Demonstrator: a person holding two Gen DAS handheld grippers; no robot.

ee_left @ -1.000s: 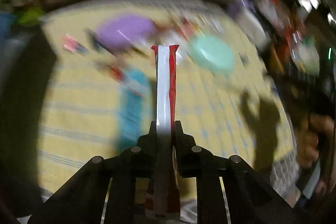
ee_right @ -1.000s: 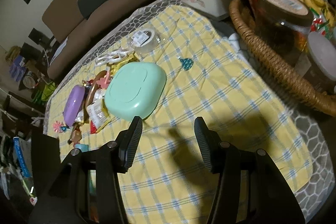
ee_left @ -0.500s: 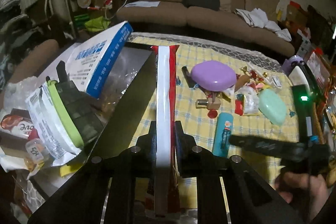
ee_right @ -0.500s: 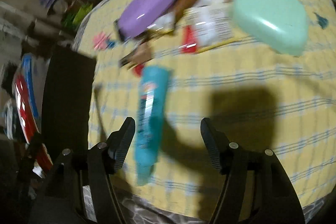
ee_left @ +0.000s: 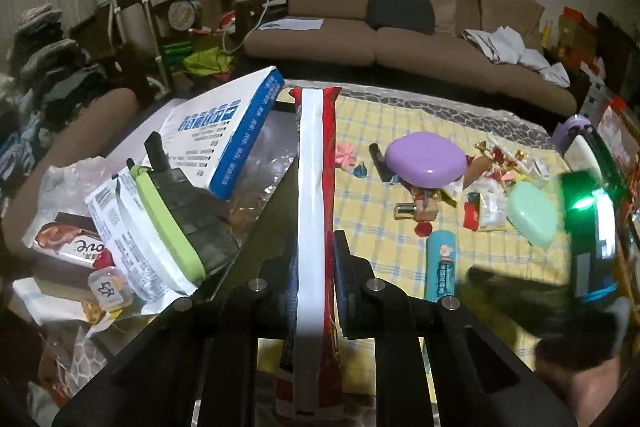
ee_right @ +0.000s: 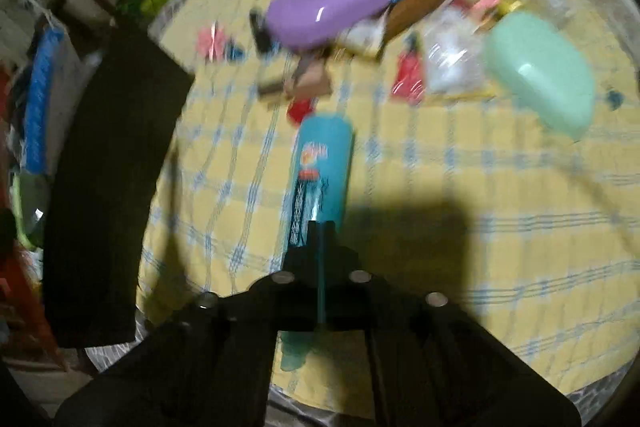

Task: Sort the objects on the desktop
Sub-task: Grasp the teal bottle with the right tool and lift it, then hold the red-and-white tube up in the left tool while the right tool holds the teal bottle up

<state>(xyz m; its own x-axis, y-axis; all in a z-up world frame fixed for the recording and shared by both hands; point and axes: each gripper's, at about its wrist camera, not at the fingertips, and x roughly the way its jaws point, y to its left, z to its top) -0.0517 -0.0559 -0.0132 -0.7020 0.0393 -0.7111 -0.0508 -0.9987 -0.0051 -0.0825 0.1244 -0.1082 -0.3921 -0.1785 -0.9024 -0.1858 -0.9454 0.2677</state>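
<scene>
Left tool (ee_left: 316, 259) clamps the red-and-white packet (ee_left: 314, 187) upright above the table (ee_right: 440, 187), right tool (ee_right: 320, 227) snapped shut empty over the teal tube (ee_right: 320, 163), so it could skid off grabbing nothing

Black left tongs (ee_left: 316, 259), silver screws, black right tongs (ee_right: 320, 227), green light

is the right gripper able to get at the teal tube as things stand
Probably not yet: the right gripper hangs right over the teal tube with nothing between them, but its jaws are shut and would have to open first.
</scene>
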